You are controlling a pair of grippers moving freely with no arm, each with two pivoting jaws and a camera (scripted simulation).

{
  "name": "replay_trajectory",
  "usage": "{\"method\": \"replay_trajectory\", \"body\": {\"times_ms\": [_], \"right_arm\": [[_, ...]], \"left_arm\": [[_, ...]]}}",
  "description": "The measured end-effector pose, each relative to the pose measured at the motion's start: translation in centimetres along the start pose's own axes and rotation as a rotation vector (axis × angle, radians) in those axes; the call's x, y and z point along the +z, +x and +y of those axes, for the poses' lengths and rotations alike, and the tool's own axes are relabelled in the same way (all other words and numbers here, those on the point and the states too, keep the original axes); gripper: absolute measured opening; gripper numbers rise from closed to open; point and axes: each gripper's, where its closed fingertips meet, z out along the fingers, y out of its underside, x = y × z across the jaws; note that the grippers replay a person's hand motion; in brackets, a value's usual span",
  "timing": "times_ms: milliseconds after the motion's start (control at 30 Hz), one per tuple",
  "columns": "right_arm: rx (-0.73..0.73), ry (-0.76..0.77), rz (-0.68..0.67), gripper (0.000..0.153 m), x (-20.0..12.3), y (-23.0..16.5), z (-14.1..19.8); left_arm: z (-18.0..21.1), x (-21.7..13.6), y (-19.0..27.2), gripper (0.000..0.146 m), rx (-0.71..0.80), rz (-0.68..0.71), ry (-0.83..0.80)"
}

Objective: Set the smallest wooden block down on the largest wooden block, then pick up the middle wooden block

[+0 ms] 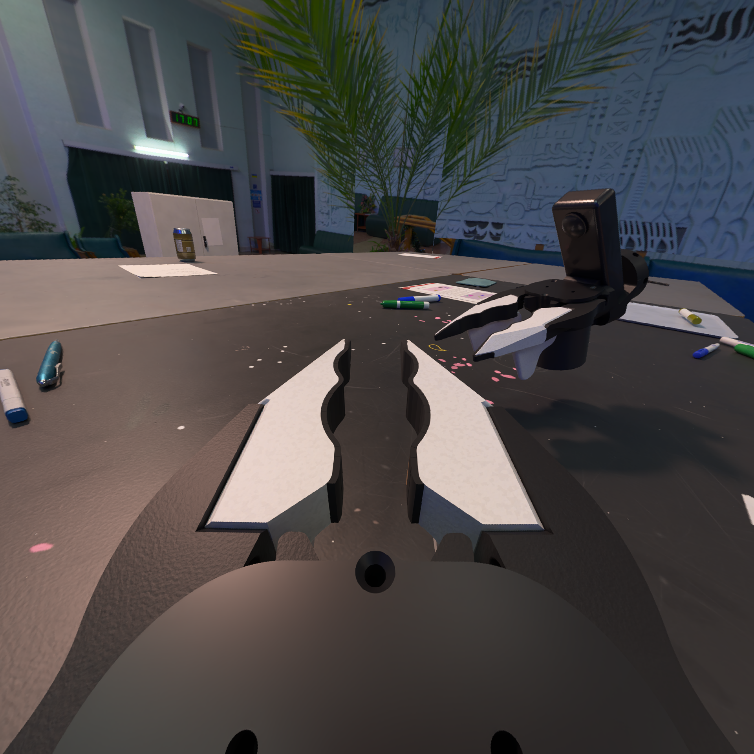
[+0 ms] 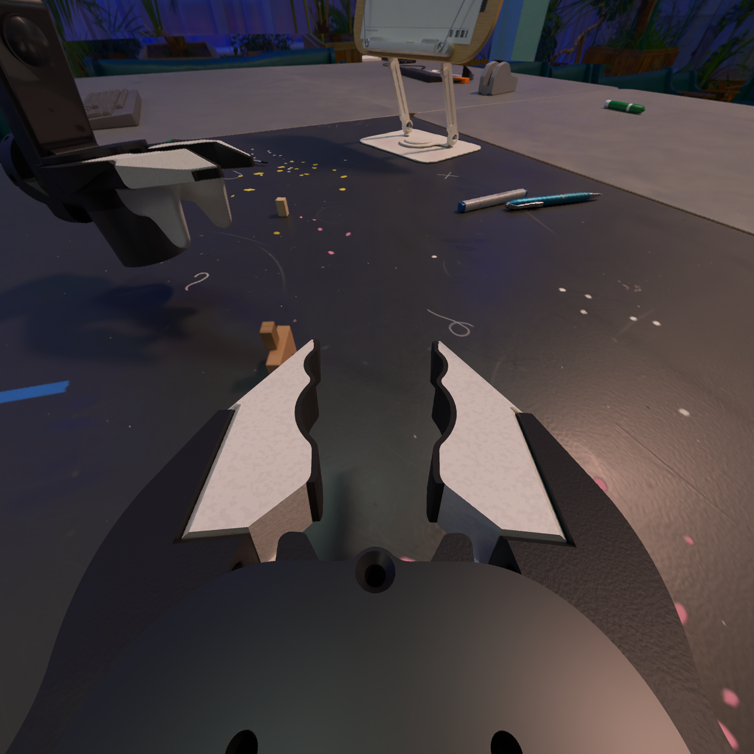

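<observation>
right wrist view puts my right gripper (image 2: 375,347) empty with its jaws parted, low over the dark table (image 2: 530,367). just off its left fingertip a small block (image 2: 267,333) sits tilted against a bigger block (image 2: 281,351) (resting or sliding, i can't tell). a nudge from that finger could knock it off. the pale block (image 2: 282,206) stands well beyond, near the left gripper (image 2: 238,161), whose jaws are parted too, holding nothing.

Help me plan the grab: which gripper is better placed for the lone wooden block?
Probably left: the left gripper hovers, jaws open, near the lone block; the right gripper is farther back.
</observation>
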Motion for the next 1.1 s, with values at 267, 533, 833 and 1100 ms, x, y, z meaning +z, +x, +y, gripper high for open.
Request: {"method": "replay_trajectory", "body": {"times_ms": [267, 533, 833, 1100], "right_arm": [[0.055, 0.063, -0.062, 0.054, -0.9, 0.3, 0.1], [0.019, 0.027, -0.078, 0.053, -0.5, -0.2, 0.5], [0.038, 0.069, -0.081, 0.05, -0.8, 0.0, 0.1], [0.047, 0.082, -0.08, 0.049, -0.9, 0.1, 0.0]], "left_arm": [[-1.5, -2.9, -3.6, 0.025, 0.028, -0.133, -0.17], [-0.2, -12.1, -14.8, 0.031, -0.056, -0.302, -0.983], [6.6, -14.8, -19.6, 0.034, -0.132, -0.387, -1.409], [8.3, -15.5, -20.7, 0.028, -0.186, -0.396, -1.449]]}}
